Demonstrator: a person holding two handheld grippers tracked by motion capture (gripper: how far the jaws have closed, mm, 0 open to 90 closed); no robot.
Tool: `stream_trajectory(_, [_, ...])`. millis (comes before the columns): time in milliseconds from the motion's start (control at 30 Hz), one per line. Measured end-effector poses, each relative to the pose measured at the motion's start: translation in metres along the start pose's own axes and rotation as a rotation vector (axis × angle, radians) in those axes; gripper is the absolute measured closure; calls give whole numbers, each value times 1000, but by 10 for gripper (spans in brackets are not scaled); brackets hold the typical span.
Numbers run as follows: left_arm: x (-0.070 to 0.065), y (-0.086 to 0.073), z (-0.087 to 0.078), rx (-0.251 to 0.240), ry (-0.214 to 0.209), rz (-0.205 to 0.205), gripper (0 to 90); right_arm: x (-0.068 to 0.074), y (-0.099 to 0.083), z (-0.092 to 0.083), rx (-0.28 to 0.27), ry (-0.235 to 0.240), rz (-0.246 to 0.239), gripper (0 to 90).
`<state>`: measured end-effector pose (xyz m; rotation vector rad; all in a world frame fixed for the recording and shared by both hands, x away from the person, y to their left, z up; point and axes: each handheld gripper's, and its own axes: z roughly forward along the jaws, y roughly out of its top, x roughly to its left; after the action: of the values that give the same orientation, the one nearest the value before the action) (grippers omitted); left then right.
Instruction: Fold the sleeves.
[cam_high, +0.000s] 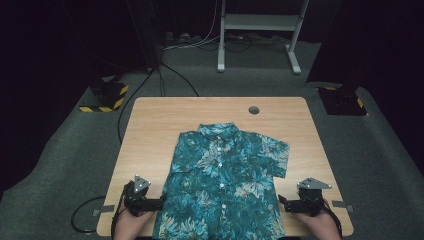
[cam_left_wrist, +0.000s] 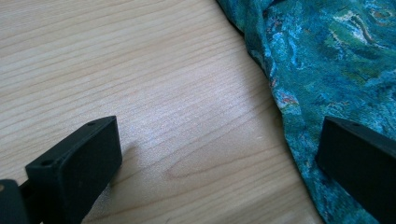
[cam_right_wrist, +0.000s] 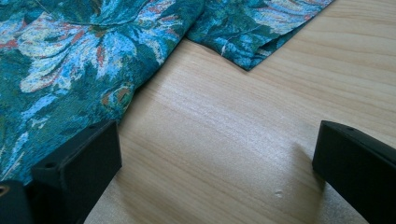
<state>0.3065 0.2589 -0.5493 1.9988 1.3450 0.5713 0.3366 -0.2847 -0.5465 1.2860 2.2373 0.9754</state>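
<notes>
High view: floral shirt (cam_high: 222, 185) is lying flat at lower centre of the table (cam_high: 150, 130), collar toward frame top, long axis running top to bottom. Left tool (cam_high: 159, 202) and right tool (cam_high: 284, 202) are flanking its hem sides, both gaping wide and empty. Left tool is sitting nearer, one jaw overlapping the cloth edge.

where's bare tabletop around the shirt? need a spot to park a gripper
Bare wood on the table: the wide far strip between the shirt collar and the far edge, holding just a small round grommet; also both side bands beside the shirt. Crowded: the near edge, where the hem overhangs and the left gripper and right gripper sit open at the shirt's sides.
</notes>
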Motion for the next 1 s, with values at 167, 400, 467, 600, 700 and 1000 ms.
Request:
stream_trajectory(167, [1,0,-1,-2,-7,-3,9,1,1,-1,-15,-18,0,16])
stream_trajectory(400, [1,-1,-1,-2,-9,0,9,1,12,-3,-35,-27,-14,20])
stream_trajectory(467, [1,-1,-1,-1,-9,0,9,1,20,-4,-43,-29,-26,20])
stream_trajectory(600, [1,-1,-1,-2,-9,0,9,0,27,-4,-53,-30,-26,20])
stream_trajectory(700, [1,-1,-1,-2,-9,1,9,-2,33,-3,-65,-33,-15,20])
stream_trajectory(1000, [1,-1,-1,-2,-12,2,8,-9,48,5,-62,-57,5,26])
